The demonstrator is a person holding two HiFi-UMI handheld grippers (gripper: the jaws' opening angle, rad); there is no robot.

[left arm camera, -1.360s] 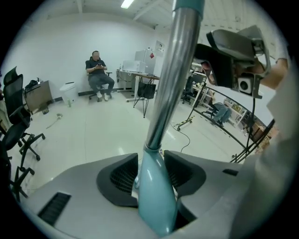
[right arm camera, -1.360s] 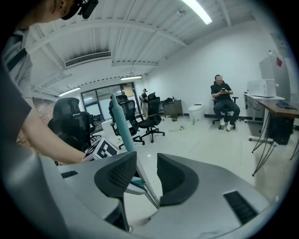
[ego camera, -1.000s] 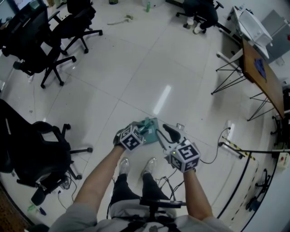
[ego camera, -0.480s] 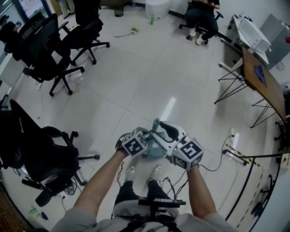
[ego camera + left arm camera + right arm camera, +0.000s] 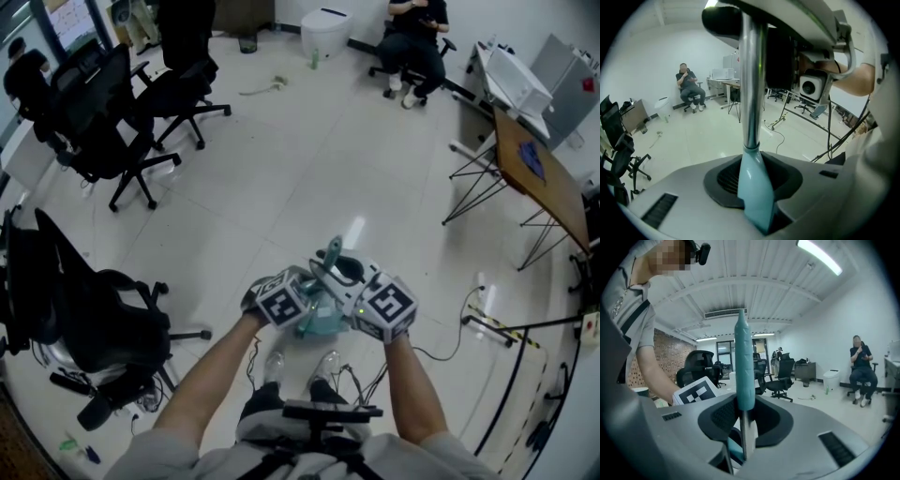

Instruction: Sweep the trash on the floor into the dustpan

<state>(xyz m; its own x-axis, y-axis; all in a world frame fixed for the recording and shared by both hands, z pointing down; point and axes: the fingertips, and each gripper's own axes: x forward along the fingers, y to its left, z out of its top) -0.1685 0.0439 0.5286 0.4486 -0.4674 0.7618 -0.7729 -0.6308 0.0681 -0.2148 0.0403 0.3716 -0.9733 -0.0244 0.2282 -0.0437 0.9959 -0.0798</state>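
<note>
Teal plastic marked both grip points. We found the left gripper (image 5: 757, 197) clamped on the teal socket (image 5: 754, 183) at the foot of a metal pole (image 5: 751, 84), its jaws narrow and bearing on the socket. The right gripper (image 5: 743, 423) had its jaws closing on the teal grip (image 5: 744, 362), which stood between them at the upper end of what appeared to be the same pole.

Compared with a second earlier, both grippers had risen from near the floor (image 5: 309, 169) and drawn together in front of the body. The dustpan (image 5: 323, 325) hung just below them, apparently clear of the tiles. The head view had also lifted, so more of the room showed.

The trash (image 5: 265, 88), a pale scrap near the office chairs (image 5: 141, 103) and well apart from us, remained unswept. We judged that the tools were picked up and that sweeping had not begun. The next step called for carrying the set across to the scrap. Whether the pole belonged to a broom or to the dustpan, we could not tell.
</note>
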